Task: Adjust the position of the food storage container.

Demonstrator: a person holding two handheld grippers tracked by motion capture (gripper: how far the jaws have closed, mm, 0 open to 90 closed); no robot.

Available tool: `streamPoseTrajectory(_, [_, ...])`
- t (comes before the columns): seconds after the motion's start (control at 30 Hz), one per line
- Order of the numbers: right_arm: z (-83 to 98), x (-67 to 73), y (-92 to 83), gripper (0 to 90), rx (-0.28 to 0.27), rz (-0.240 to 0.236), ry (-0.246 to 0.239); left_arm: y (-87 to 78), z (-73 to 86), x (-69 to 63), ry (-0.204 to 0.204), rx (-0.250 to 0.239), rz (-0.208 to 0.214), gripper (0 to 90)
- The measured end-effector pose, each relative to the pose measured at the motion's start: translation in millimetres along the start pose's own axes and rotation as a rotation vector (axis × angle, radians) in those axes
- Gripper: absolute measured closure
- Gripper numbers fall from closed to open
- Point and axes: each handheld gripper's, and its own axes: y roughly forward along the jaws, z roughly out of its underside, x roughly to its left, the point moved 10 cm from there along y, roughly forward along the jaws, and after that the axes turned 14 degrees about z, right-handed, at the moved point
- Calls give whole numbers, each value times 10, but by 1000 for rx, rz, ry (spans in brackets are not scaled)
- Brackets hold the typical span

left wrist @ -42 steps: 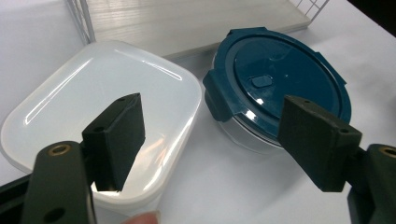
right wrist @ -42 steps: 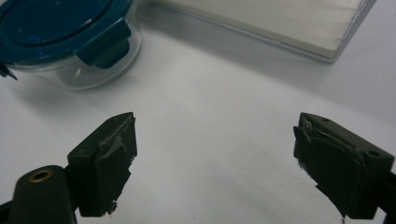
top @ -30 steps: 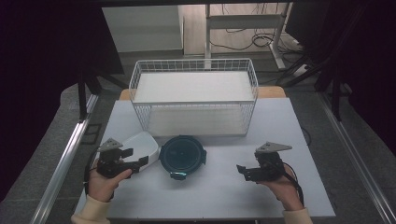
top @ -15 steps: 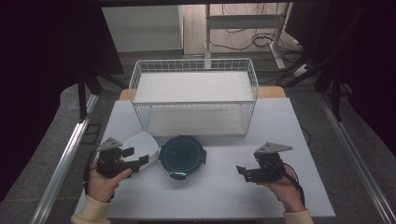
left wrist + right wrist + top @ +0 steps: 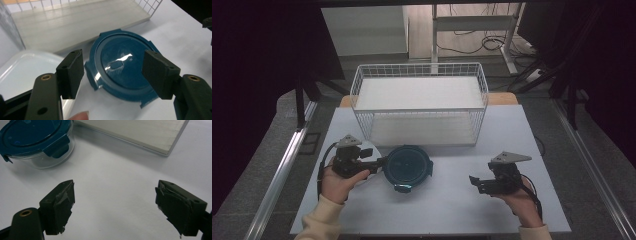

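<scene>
Since my left gripper (image 5: 379, 162) is sitting right at the edge of the round blue-lidded container (image 5: 407, 166), that's where I'd worry first: its jaws have just been closing in but stand fairly wide, with nothing pinched between them, and in the left gripper view the blue lid (image 5: 122, 66) lies beyond and between the pads rather than inside them. If I squeeze from this angle, I reckon a pad could catch one of the lid's latch tabs and shove the whole container sideways instead of gripping it, or knock it into the white shallow tray (image 5: 22, 67) that's just beside it on the left. My right gripper (image 5: 477, 182) is parked well apart on the bare table (image 5: 462, 210), jaws spread wide and empty, so it's no help steadying things yet. Further back, the white wire basket (image 5: 419, 107) with its pale board sits behind the container. Compared with a second ago, my left hand has come in toward the container and now covers most of that tray in the high view; the right one has barely budged.
</scene>
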Motion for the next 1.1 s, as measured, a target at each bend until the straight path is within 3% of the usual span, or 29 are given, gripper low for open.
streamPoseTrajectory(0.17, [20,10,18,156,9,-1,1,66,-107,24,8,13,1,357])
streamPoseTrajectory(0.33, [27,23,22,156,11,-5,-6,182,-225,88,-13,18,16,381])
streamPoseTrajectory(0.43, [31,17,29,156,12,-4,-3,245,-253,182,-22,27,-3,413])
streamPoseTrajectory(0.63, [47,5,44,157,19,0,-2,327,-252,322,-43,48,-25,528])
streamPoseTrajectory(0.93, [70,17,67,158,32,4,-4,445,-200,452,-22,102,-57,643])
streamPoseTrajectory(1.1, [87,10,92,158,36,9,-7,537,-134,495,5,156,-70,756])
